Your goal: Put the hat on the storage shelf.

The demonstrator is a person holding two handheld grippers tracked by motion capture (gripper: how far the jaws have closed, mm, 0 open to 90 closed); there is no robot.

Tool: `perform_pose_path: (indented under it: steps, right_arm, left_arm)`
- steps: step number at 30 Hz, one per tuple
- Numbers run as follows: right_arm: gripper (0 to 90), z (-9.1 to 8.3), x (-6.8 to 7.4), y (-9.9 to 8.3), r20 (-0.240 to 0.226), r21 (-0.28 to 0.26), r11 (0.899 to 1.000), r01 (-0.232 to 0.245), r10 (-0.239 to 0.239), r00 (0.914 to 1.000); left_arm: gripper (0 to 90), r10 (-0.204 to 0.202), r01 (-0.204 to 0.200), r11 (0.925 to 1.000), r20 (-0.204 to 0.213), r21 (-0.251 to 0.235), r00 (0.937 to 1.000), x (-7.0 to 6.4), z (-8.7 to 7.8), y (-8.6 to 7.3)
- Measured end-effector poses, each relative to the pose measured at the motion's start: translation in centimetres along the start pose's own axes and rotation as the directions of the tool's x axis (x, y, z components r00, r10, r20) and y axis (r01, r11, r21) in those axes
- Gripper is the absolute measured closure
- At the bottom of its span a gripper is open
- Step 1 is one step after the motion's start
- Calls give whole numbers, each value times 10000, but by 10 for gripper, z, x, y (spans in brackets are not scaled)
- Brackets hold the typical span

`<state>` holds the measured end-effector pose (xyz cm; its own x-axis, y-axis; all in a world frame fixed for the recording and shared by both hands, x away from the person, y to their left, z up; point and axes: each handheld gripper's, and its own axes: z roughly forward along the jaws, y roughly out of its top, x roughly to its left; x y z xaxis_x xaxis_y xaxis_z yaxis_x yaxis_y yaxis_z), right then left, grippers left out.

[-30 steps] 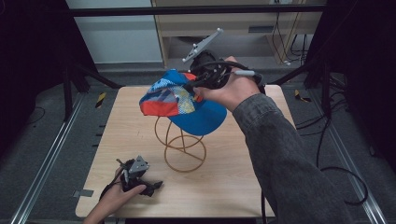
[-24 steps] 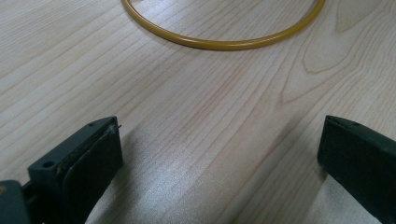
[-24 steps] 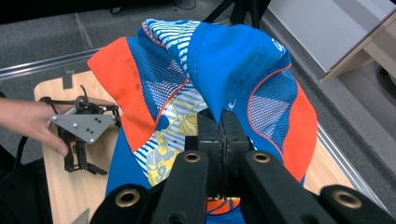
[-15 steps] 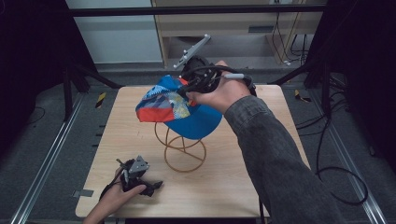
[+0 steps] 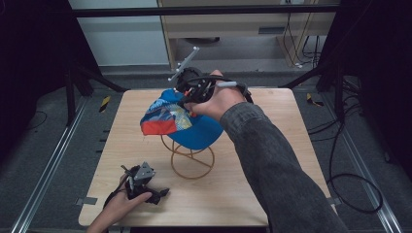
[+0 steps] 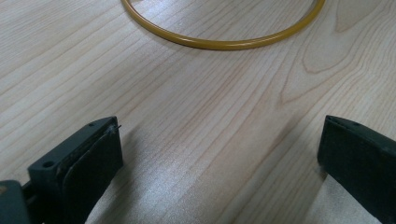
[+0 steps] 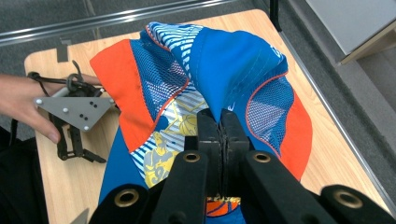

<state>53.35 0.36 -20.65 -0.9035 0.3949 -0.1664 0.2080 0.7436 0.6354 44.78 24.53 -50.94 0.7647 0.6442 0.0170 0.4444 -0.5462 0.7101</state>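
A blue, orange and patterned cap [image 5: 180,122] hangs in the air over a yellow wire stand [image 5: 191,159] at the table's middle. My right gripper [image 5: 190,98] is shut on the cap's crown; in the right gripper view the black jaws pinch a fold of the cap [image 7: 243,60]. My left gripper [image 5: 156,193] rests open on the table near the front left edge. In the left gripper view its black fingers [image 6: 88,161] stand wide apart over bare wood, with the stand's yellow base ring [image 6: 219,43] ahead.
The wooden table [image 5: 301,160] has metal rails along both sides on the floor. A shelf unit stands behind the far edge. The left gripper [image 7: 77,135] and a hand show beyond the cap in the right gripper view.
The right gripper has carried the cap leftward and lower, closer over the wire stand. The left gripper has stayed where it was.
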Motion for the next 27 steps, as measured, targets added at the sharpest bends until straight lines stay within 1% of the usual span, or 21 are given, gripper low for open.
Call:
perform_pose_path:
  steps: [2, 9, 16, 23, 27]
  right_arm:
    - [893, 3, 0, 0, -17, 60, 10000, -26, 26, 10000]
    - [889, 13, 0, -3, -134, -16, 9998, -215, 215, 9997]
    - [870, 16, 1, -5, -141, 34, 9999, -169, 169, 9998]
    - [801, 18, 1, -11, -179, 30, 9996, -291, 291, 9994]
    - [733, 17, 0, -12, -200, 31, 9994, -350, 351, 9992]
  left_arm:
    - [0, 4, -4, 10000, 0, 3, 10000, 0, 0, 0]
    - [0, 7, -7, 10000, -1, 2, 10000, 0, 0, 0]
    - [0, 7, -7, 10000, 6, 1, 10000, 0, 0, 0]
    - [0, 9, -9, 10000, 8, 1, 10000, 0, 0, 0]
    - [0, 6, -6, 10000, 1, -1, 10000, 0, 0, 0]
